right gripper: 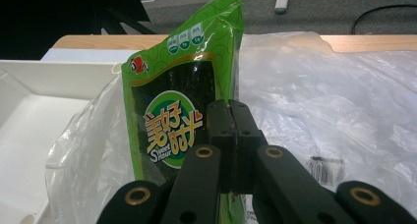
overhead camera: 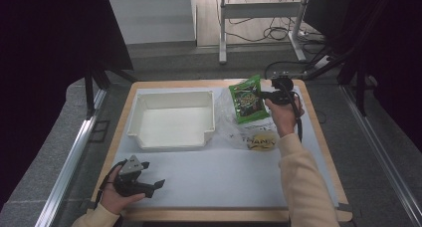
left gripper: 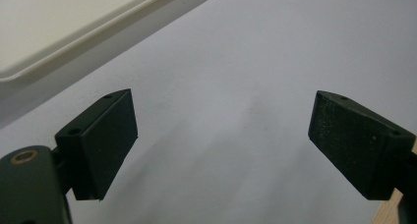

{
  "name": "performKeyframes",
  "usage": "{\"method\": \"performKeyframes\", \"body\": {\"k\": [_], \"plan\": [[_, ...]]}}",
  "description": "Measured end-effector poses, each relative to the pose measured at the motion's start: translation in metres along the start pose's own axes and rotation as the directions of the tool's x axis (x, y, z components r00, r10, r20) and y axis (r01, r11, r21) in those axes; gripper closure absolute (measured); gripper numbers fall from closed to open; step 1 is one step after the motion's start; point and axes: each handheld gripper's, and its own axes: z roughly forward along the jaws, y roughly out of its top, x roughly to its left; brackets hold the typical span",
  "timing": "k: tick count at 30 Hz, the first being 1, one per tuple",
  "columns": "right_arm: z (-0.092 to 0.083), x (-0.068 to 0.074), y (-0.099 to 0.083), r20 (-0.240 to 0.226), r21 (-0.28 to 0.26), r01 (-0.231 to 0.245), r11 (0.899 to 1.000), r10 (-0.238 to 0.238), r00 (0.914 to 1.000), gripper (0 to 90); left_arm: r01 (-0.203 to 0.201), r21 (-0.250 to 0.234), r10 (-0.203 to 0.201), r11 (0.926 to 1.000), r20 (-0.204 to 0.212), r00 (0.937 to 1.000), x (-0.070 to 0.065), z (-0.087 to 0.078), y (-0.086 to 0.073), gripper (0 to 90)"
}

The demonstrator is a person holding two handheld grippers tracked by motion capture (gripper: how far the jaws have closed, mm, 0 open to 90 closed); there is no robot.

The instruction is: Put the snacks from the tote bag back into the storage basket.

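A green snack packet [overhead camera: 247,98] with a dark window and a round logo hangs upright over a clear plastic bag [overhead camera: 226,118] at the table's back right. My right gripper [overhead camera: 263,94] is shut on the packet's right edge. In the right gripper view the packet [right gripper: 172,101] stands just left of the closed jaws of the right gripper [right gripper: 229,111], with the crumpled bag [right gripper: 334,101] behind it. My left gripper [overhead camera: 153,173] rests near the front left, open, with nothing between its jaws; in its own view, the left gripper [left gripper: 223,103] spans bare white sheet.
An empty white tray [overhead camera: 141,137] sits at the back left, next to the bag; its rim [left gripper: 74,32] shows near the left gripper. A yellow round item [overhead camera: 262,142] lies by the bag's near end. A white sheet [overhead camera: 224,182] covers the wooden table.
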Motion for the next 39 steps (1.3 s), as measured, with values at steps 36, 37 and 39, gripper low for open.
{"method": "performKeyframes", "body": {"k": [36, 37, 39], "plan": [[-0.007, 0.022, 0.007, -0.087, -0.057, 0.008, 0.998, -0.013, 0.9961, 89.5, 0.004, -0.010, -0.004, 0.9999, -0.004, 1.0000, 0.000, -0.001, 0.000, 11.3], [-0.006, 0.022, 0.007, -0.090, -0.056, 0.009, 0.998, -0.015, 0.9958, 89.5, 0.004, -0.011, -0.004, 0.9999, -0.004, 1.0000, 0.000, -0.001, 0.000, 11.3], [-0.005, 0.024, 0.008, -0.098, -0.057, 0.007, 0.998, -0.012, 0.9951, 89.5, 0.004, -0.011, -0.004, 0.9999, -0.005, 1.0000, 0.000, -0.001, 0.000, 11.3]]}}
